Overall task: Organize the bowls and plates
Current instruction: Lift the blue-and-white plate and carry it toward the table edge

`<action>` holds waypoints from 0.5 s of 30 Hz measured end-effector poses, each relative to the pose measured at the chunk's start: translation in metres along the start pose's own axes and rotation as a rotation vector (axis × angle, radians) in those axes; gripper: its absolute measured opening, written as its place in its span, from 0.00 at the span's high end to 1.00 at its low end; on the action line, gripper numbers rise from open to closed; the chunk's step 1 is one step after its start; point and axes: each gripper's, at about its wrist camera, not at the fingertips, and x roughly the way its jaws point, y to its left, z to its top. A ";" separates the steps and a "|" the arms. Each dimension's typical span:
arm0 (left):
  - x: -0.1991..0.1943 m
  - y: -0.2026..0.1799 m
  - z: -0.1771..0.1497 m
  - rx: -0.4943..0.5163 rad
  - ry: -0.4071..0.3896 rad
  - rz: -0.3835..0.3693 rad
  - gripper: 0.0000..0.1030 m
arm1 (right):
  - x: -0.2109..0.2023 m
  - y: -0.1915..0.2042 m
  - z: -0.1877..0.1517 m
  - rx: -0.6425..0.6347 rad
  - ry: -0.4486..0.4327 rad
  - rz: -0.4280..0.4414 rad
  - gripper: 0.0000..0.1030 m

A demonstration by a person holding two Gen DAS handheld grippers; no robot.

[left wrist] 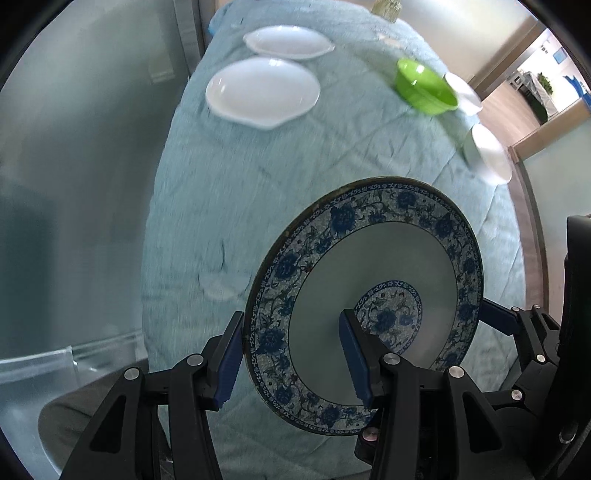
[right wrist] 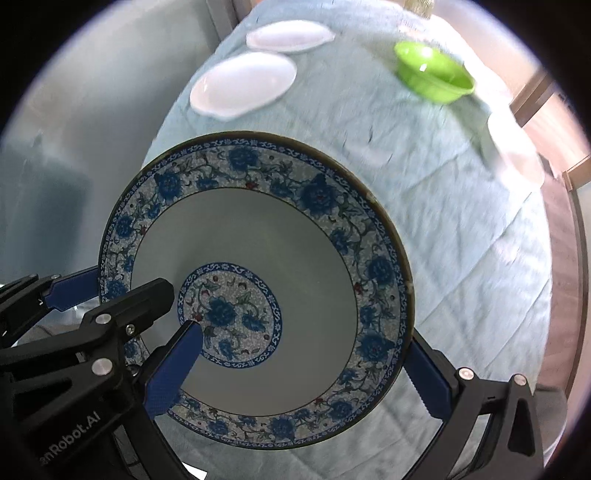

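A large blue-and-white floral plate hangs tilted above the pale blue tablecloth. My left gripper is shut on its left rim, one pad outside and one on the inner face. From the right wrist view the left gripper shows at that same rim. My right gripper is shut on the plate's right part, one pad on the inner face and one against the outer rim. Its blue pad peeks from behind the right rim. Two white plates lie at the far left, and a green bowl stands at the far right.
Two white bowls stand along the table's right edge, blurred. A pale ornament sits at the far end. Grey frosted glass walls the left side; a wooden floor and a doorway lie to the right.
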 end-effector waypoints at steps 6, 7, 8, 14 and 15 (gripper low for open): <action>0.029 0.003 -0.010 -0.006 0.045 -0.023 0.55 | 0.027 -0.004 -0.008 0.034 0.053 0.002 0.00; 0.034 0.001 -0.011 0.000 0.052 -0.027 0.55 | 0.031 -0.007 -0.008 0.043 0.057 -0.001 0.00; 0.038 -0.002 -0.008 0.001 0.059 -0.029 0.55 | 0.034 -0.010 -0.008 0.050 0.063 -0.003 0.00; 0.059 -0.012 0.002 0.011 0.088 -0.040 0.55 | 0.056 -0.027 0.000 0.094 0.088 -0.010 0.00; 0.062 -0.014 0.005 0.014 0.092 -0.037 0.55 | 0.058 -0.027 0.003 0.099 0.093 -0.007 0.00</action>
